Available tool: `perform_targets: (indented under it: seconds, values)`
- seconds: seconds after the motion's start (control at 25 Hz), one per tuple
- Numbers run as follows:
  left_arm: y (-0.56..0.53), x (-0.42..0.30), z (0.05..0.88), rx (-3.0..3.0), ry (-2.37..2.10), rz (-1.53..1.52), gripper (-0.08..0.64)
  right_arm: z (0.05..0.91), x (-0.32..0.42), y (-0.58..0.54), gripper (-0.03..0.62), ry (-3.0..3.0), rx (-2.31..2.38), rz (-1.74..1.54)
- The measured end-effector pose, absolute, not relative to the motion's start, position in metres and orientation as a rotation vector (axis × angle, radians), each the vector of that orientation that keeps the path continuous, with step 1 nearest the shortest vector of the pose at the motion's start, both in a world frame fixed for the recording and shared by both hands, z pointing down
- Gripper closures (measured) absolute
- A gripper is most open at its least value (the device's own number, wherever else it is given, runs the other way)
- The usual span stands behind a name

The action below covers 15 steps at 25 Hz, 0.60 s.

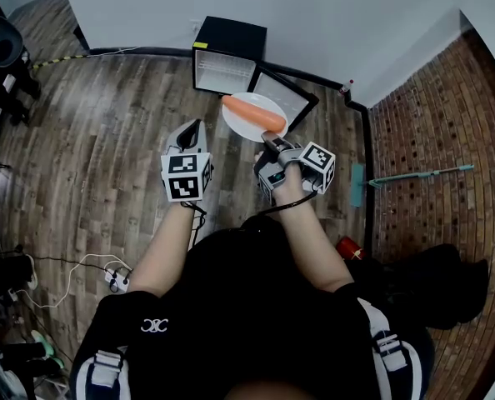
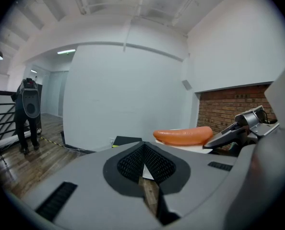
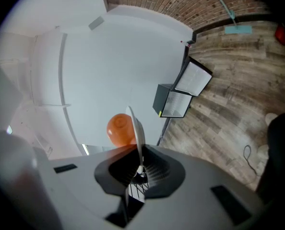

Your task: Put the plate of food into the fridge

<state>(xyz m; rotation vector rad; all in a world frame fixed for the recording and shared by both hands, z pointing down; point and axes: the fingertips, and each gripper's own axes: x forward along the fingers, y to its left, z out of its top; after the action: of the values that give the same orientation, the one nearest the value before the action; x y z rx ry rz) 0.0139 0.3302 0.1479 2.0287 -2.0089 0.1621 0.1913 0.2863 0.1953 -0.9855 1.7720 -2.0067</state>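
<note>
A white plate [image 1: 249,119] carries an orange sausage [image 1: 254,112]. My right gripper [image 1: 271,142] is shut on the plate's near rim and holds it in the air. In the right gripper view the plate [image 3: 135,128] stands edge-on between the jaws, with the sausage [image 3: 120,130] to its left. A small black fridge [image 1: 227,55] stands on the floor by the wall, its door [image 1: 282,95] swung open. My left gripper [image 1: 193,132] is shut with nothing in it, left of the plate. From the left gripper view the sausage [image 2: 183,136] and the plate [image 2: 193,147] lie to the right, with the fridge [image 2: 125,141] low ahead.
Wood-plank floor [image 1: 106,140] spreads to the left. A brick-patterned floor area [image 1: 431,132] lies to the right, with a teal mop [image 1: 414,176] on it. A power strip with cables [image 1: 114,277] is at the lower left. Dark equipment [image 1: 2,48] stands at the far left.
</note>
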Motion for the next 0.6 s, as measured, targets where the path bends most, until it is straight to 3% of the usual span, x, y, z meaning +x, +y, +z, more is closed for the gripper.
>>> perform_targets:
  seconds: [0.6]
  values:
    - [0.263, -0.011, 0.165, 2.009, -1.995, 0.198, 0.568, 0.213, 0.173, 0.207, 0.563, 1.757, -0.990, -2.001]
